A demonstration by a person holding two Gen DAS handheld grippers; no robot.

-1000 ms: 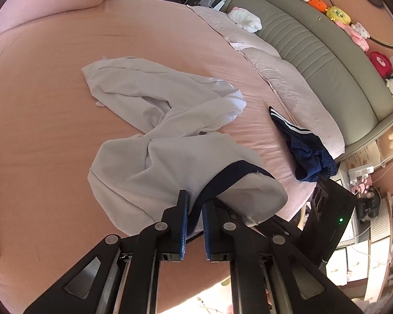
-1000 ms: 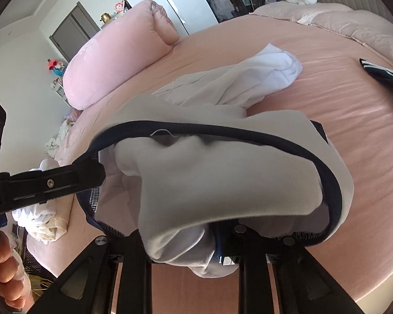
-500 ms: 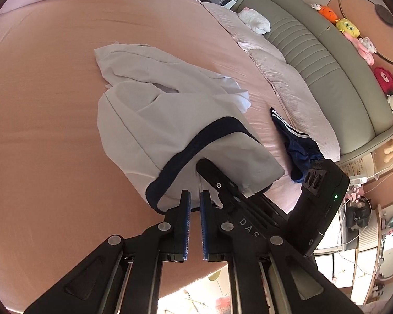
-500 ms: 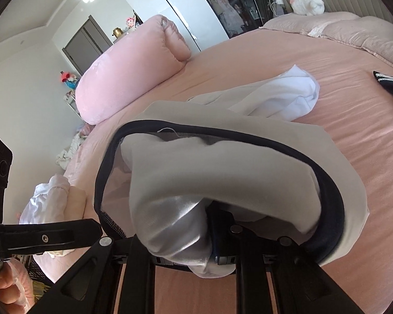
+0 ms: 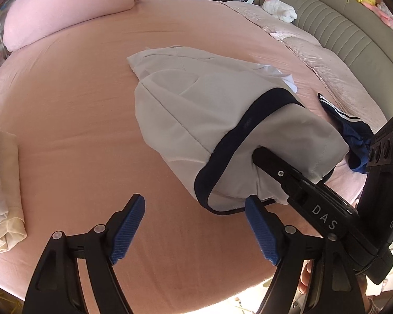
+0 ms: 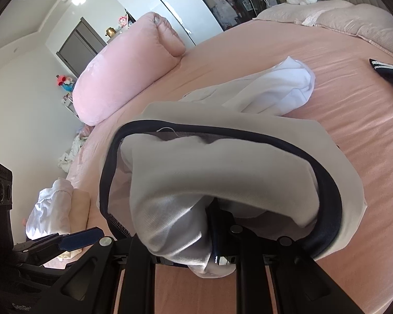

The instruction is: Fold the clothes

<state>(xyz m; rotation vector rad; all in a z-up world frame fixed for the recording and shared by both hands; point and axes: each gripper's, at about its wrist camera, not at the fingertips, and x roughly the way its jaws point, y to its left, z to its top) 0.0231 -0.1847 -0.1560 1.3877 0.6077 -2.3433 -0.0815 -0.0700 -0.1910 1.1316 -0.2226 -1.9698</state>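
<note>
A light grey garment with a navy waistband (image 5: pixel 204 115) lies partly folded on the pink bed (image 5: pixel 65 104). My left gripper (image 5: pixel 194 225) is open and empty, just in front of the waistband's near edge. My right gripper (image 6: pixel 186 235) is shut on the garment's waistband end (image 6: pixel 222 172) and holds it lifted off the bed; the cloth drapes over its fingers. In the left wrist view the right gripper's finger (image 5: pixel 280 170) reaches into the cloth from the right.
A navy garment with white stripes (image 5: pixel 351 133) lies at the bed's right edge. Folded pale clothes (image 5: pixel 0 191) sit at the left. A pink pillow (image 5: pixel 73 7) lies at the far side. A grey sofa (image 5: pixel 353 39) with a quilt stands to the right.
My left gripper has let go of the navy waistband and opened wide. The garment's near half has been carried over the far half. The right gripper still holds the waistband.
</note>
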